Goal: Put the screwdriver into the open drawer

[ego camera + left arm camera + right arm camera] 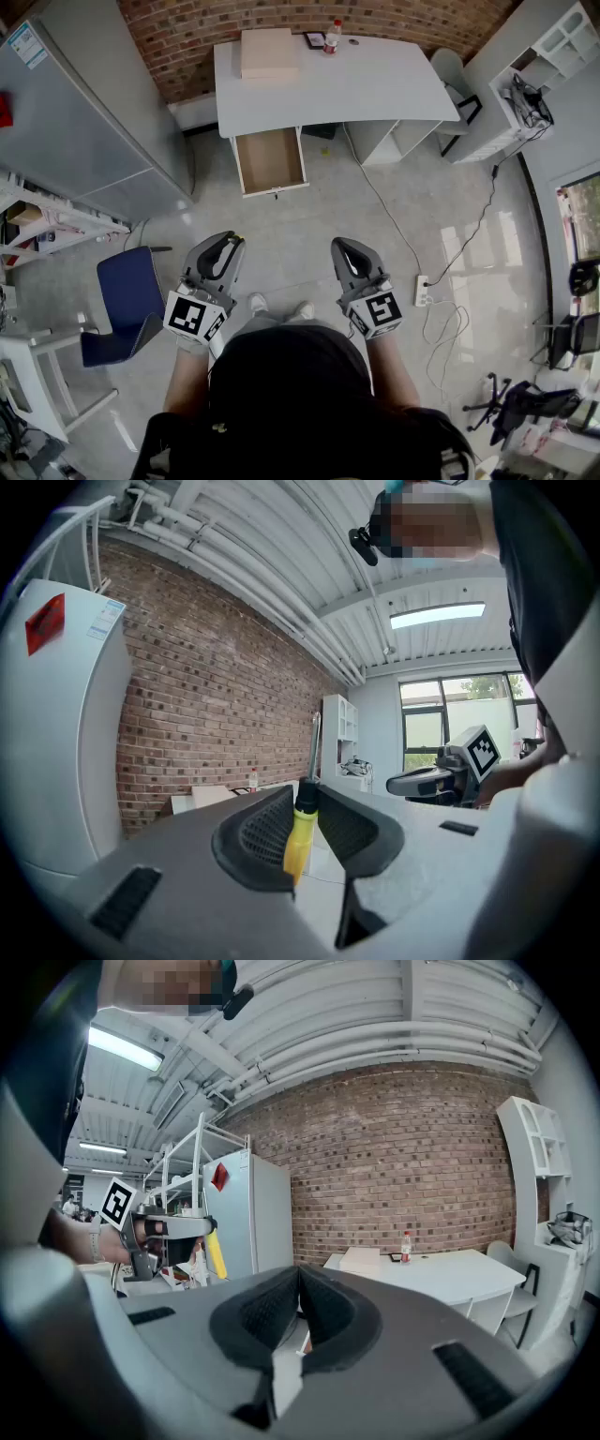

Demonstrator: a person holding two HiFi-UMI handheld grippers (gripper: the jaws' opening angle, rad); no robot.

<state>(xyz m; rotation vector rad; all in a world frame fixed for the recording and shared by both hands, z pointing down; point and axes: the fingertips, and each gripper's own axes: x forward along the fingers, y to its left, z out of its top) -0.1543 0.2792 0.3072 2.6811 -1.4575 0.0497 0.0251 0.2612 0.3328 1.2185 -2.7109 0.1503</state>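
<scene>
A screwdriver with a yellow handle (297,842) and a steel shaft pointing upward is clamped in my left gripper (305,797). In the head view that left gripper (228,246) is held low in front of the person, and the tool is hidden by its jaws. My right gripper (342,249) is beside it, with the jaws pressed together and nothing between them (300,1285). The right gripper view shows the left gripper with the yellow handle (217,1253) hanging under it. The open wooden drawer (270,160) sticks out of the white desk (375,84), a few steps ahead across the floor.
A cardboard box (269,52) and a bottle (332,37) stand on the desk. A tall grey fridge (84,112) is at the left and a blue chair (127,300) at the near left. A power strip with cable (423,291) lies at the right, below a white shelf unit (525,75).
</scene>
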